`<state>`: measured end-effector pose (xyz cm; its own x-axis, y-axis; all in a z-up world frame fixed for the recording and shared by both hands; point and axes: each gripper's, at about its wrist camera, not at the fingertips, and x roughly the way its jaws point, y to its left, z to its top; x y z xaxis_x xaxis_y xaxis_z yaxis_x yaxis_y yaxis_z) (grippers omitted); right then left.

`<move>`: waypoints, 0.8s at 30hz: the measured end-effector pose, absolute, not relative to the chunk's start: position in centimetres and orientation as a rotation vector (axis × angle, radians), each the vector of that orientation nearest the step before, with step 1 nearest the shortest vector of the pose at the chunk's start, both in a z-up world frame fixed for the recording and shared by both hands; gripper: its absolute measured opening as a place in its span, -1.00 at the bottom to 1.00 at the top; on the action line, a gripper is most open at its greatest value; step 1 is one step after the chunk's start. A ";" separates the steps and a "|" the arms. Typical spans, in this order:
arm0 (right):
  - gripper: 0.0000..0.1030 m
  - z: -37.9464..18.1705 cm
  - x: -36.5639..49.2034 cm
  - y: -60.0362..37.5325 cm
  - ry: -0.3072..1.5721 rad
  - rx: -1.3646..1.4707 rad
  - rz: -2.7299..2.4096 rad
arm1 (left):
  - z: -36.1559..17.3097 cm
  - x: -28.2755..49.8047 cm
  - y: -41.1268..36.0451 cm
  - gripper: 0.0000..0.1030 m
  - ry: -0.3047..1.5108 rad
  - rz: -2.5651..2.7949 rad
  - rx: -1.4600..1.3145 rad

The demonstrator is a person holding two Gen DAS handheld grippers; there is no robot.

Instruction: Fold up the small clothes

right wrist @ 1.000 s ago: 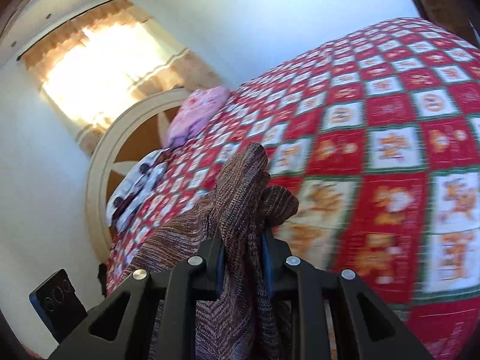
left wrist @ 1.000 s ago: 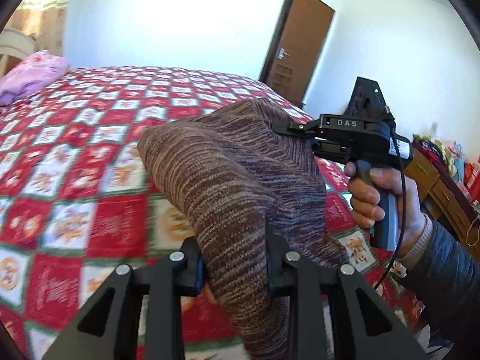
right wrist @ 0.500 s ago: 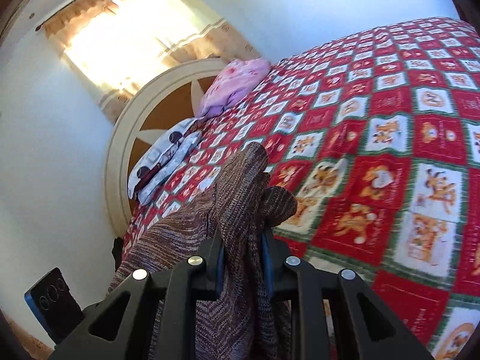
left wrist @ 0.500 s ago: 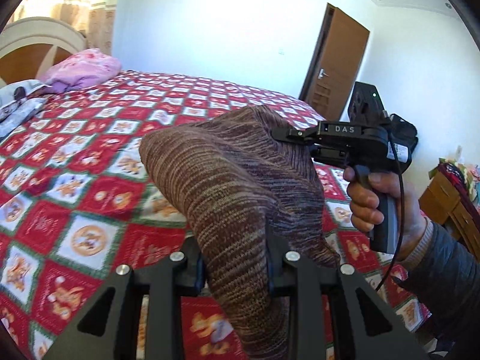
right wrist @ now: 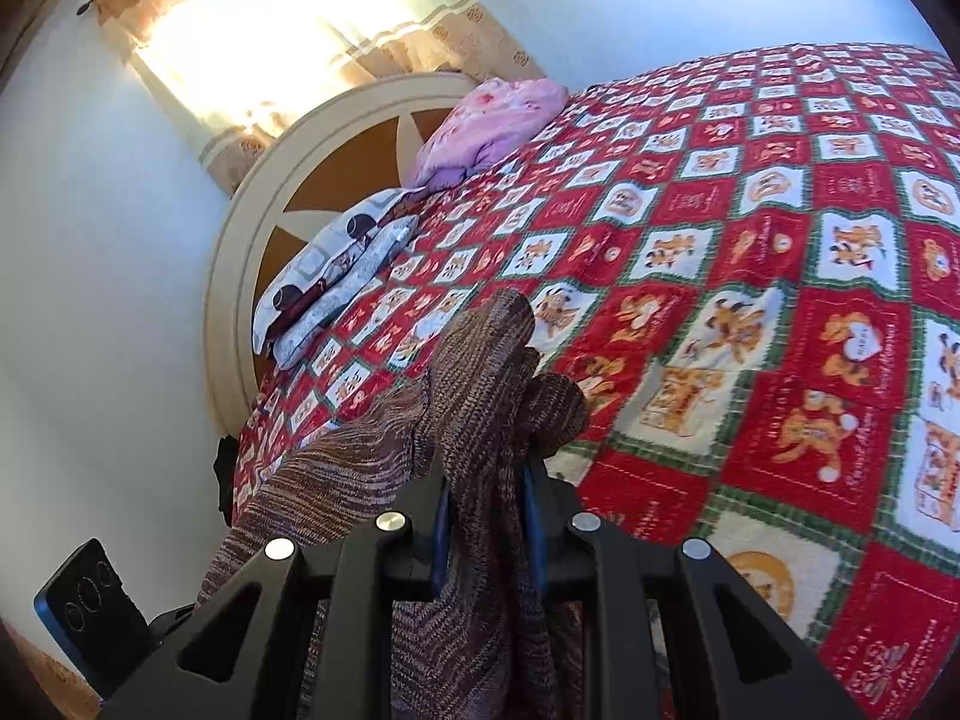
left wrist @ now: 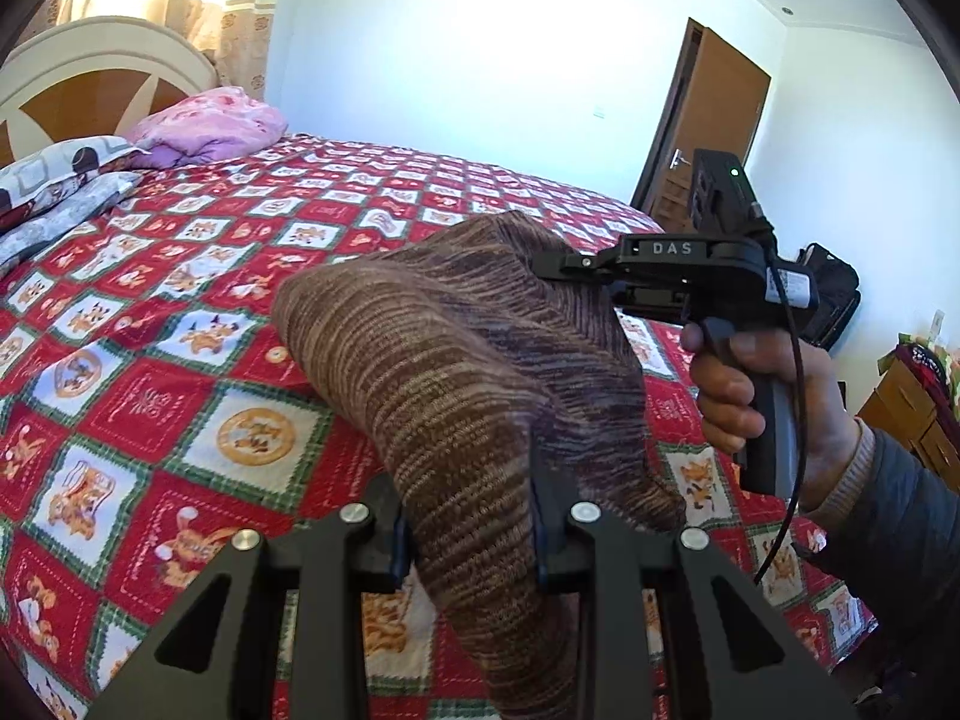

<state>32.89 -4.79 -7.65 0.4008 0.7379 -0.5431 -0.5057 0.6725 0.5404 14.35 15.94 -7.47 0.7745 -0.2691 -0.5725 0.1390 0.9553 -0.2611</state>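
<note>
A brown striped knit garment (left wrist: 456, 360) hangs in the air above the bed, stretched between both grippers. My left gripper (left wrist: 471, 531) is shut on its near edge. My right gripper (left wrist: 540, 267), seen at the right of the left wrist view, pinches the garment's far corner. In the right wrist view the right gripper (right wrist: 485, 516) is shut on a bunched fold of the same garment (right wrist: 480, 372), which trails off to the lower left.
The bed's red patchwork cover (left wrist: 180, 312) with cartoon squares lies below. A pink pillow (left wrist: 210, 126), grey patterned pillows (left wrist: 54, 192) and a round headboard (right wrist: 336, 168) are at the head. A brown door (left wrist: 708, 126) and cluttered furniture (left wrist: 918, 396) stand right.
Both grippers have lifted and swung with the garment held between them; the views now show more of the headboard, pillows and window. The grips have not changed.
</note>
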 end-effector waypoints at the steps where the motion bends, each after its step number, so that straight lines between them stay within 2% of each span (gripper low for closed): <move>1: -0.60 -7.8 33.0 -4.5 0.847 0.309 0.804 | -7.5 14.2 16.1 -0.41 0.650 -0.218 -0.211; 24: -0.60 -13.3 34.6 0.9 0.971 0.236 0.782 | -12.6 13.4 18.7 -0.41 0.764 -0.155 -0.221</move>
